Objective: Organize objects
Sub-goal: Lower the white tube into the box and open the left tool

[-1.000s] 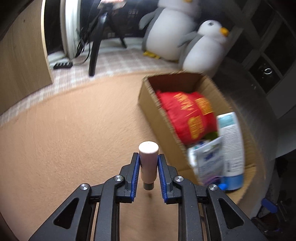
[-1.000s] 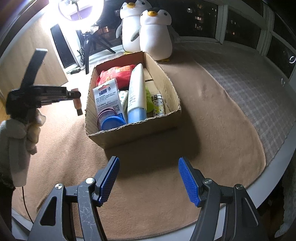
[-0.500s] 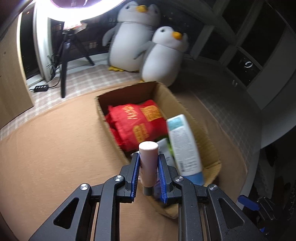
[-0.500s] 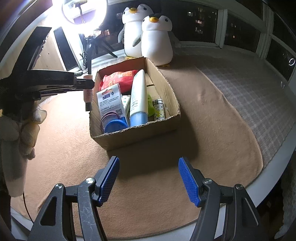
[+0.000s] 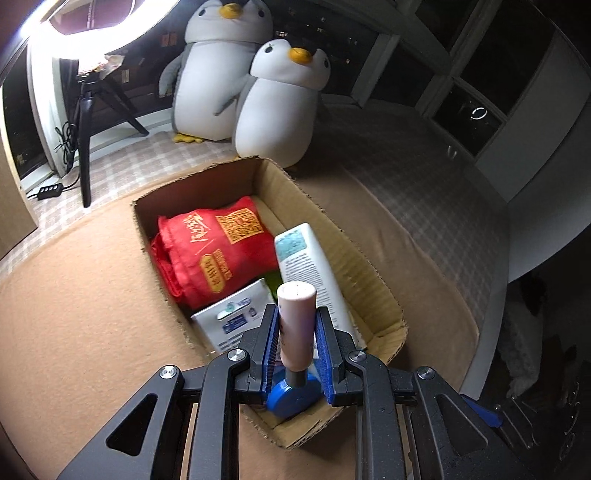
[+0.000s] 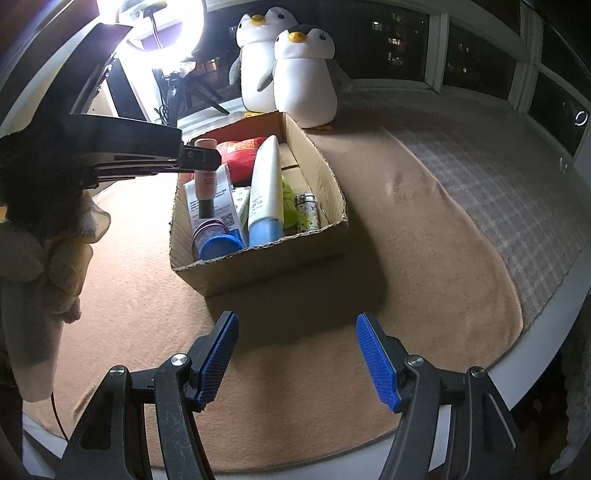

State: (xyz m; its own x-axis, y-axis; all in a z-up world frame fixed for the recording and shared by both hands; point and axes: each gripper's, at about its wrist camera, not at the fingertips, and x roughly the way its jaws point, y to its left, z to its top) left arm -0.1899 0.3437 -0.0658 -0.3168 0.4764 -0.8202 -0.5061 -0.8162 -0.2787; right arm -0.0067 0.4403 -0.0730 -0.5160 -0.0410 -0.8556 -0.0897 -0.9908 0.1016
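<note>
A tan blanket covers the surface in front of me, with a checked cloth beyond it and dark windows behind. Two plush penguins sit at the far edge, next to a bright ring light on a tripod.

An open cardboard box rests on the blanket, just in front of the penguins. Inside it I see a red bag at the far end, a white tube with a blue cap lying lengthwise, a white carton leaning against the left wall, a round blue lid in the near left corner, something green and a small patterned cylinder near the right wall.

My left gripper is clenched on a pink stick with a dark lower end, held upright between the blue pads. From the right wrist view the stick hangs above the box's left side, over the carton and the blue lid, and is not touching them as far as I can tell. A hand in a pale glove holds that gripper.

My right gripper hangs over bare blanket on the near side of the box, its fingers spread wide with nothing between them.
</note>
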